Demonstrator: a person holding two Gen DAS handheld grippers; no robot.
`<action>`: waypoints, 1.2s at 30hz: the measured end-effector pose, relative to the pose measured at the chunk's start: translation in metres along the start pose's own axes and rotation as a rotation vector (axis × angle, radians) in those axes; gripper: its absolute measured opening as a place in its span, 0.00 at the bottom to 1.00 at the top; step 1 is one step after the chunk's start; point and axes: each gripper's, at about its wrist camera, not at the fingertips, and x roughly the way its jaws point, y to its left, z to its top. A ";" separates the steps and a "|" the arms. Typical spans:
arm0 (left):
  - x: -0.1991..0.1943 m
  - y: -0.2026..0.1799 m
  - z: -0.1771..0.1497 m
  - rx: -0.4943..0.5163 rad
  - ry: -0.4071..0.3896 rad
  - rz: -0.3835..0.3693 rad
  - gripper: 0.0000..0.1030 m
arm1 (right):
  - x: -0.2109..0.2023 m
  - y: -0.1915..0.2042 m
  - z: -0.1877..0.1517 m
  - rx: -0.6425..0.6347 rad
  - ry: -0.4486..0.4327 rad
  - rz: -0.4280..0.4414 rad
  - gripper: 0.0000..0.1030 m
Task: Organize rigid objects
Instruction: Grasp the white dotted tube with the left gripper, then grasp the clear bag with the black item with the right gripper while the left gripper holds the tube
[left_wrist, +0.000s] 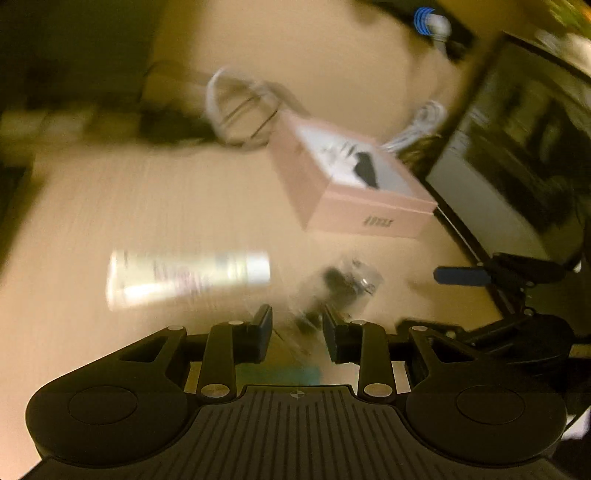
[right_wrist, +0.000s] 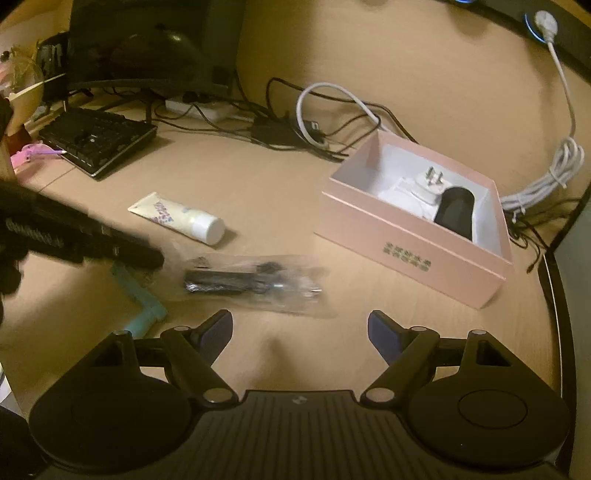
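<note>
Left gripper (left_wrist: 297, 330) is seen with its jaws partly apart, one on each side of the near end of a clear plastic bag (left_wrist: 334, 291) that holds a dark cable-like item; whether the pads already touch the plastic cannot be told through the blur. In the right wrist view the same bag (right_wrist: 255, 282) lies flat on the wooden desk (right_wrist: 258, 192), between a white tube (right_wrist: 181, 218) and an open pink box (right_wrist: 417, 236), and the left gripper (right_wrist: 157, 258) is seen at its left end. The right gripper (right_wrist: 300, 330) is held wide apart above bare desk, just short of the bag, with nothing between its fingers.

The step in hand is judged to be the pickup of the bag for the box. A good hold is best taken on the stiff dark item inside, not on loose film alone, since slack plastic is likely to slip or let the contents swing. The bag should be lifted clear of the desk before it is carried, and brought over the box wall, not dragged against it.

Inside the box a white plug (right_wrist: 428, 184) and a black cylinder (right_wrist: 456, 210) already lie, so the free space beside them should be aimed for. A teal object (right_wrist: 142, 295) lies just beside the bag's left end and should be left undisturbed. Farther back a keyboard (right_wrist: 98, 138) and loose cables (right_wrist: 332, 122) are seen.
</note>
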 end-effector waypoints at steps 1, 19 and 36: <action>-0.002 0.000 0.007 0.064 -0.003 0.014 0.32 | 0.000 -0.001 -0.002 -0.002 0.005 -0.002 0.79; 0.087 0.019 0.048 0.519 0.252 0.092 0.40 | -0.001 -0.023 -0.059 0.175 0.129 0.021 0.86; 0.033 0.036 0.005 0.072 0.155 0.218 0.30 | 0.003 -0.019 -0.051 0.187 0.144 0.069 0.96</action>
